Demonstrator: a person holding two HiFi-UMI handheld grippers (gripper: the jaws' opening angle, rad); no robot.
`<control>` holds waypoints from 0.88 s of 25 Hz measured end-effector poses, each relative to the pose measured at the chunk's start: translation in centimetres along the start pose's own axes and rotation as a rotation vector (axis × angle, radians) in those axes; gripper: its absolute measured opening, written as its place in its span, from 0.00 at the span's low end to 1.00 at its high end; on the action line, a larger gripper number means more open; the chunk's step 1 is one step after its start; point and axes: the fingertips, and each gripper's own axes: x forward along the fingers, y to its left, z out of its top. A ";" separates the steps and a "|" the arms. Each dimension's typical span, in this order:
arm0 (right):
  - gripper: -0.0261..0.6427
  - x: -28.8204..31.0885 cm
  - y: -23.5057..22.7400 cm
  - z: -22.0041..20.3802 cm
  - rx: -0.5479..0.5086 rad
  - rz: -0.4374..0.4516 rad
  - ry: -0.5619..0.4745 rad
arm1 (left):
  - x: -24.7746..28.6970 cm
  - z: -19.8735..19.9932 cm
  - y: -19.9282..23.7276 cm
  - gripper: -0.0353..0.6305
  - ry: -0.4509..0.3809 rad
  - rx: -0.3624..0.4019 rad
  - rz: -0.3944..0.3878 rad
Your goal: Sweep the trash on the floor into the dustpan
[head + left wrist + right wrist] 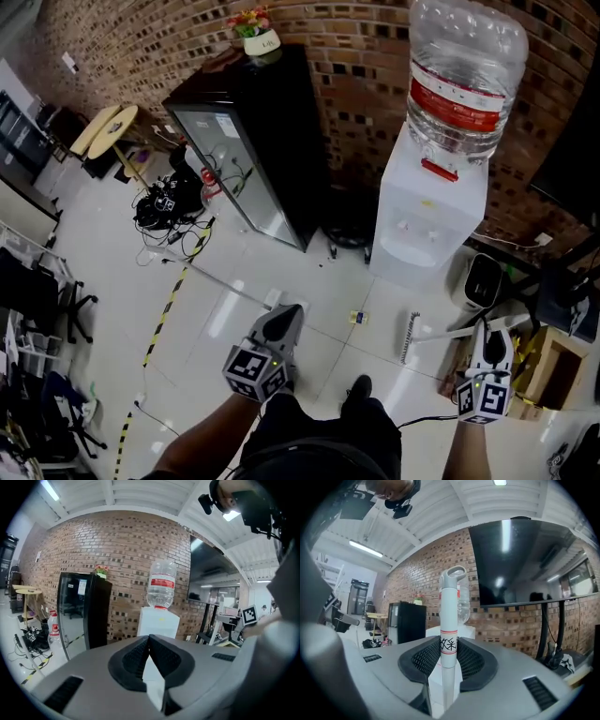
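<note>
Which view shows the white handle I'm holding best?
The right gripper view: the handle stands upright, clamped in the right claw, label visible. The head view shows only a thin pale bar. The left gripper view doesn't show it.

two grippers, one broom, one water dispenser

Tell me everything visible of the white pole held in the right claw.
The pole is a slim white tube, plastic or painted metal by its look, topped by a grey cap with a hanging loop. A label with red bands and black characters wraps it. It stands upright in the right gripper view, clamped by the right claw between black ribbed pads. In the head view it appears to run to a narrow toothed head near the floor.
</note>
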 end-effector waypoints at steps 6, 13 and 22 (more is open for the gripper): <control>0.23 4.5 -0.2 -7.1 -0.034 -0.077 0.060 | 3.7 -4.1 4.7 0.07 0.066 0.001 0.002; 0.22 11.0 4.5 -12.4 -0.150 0.001 0.132 | 5.1 -8.2 10.0 0.06 0.143 -0.027 0.024; 0.22 17.1 17.0 -14.2 -0.212 0.193 0.184 | 2.9 -9.4 18.4 0.06 0.151 -0.081 0.110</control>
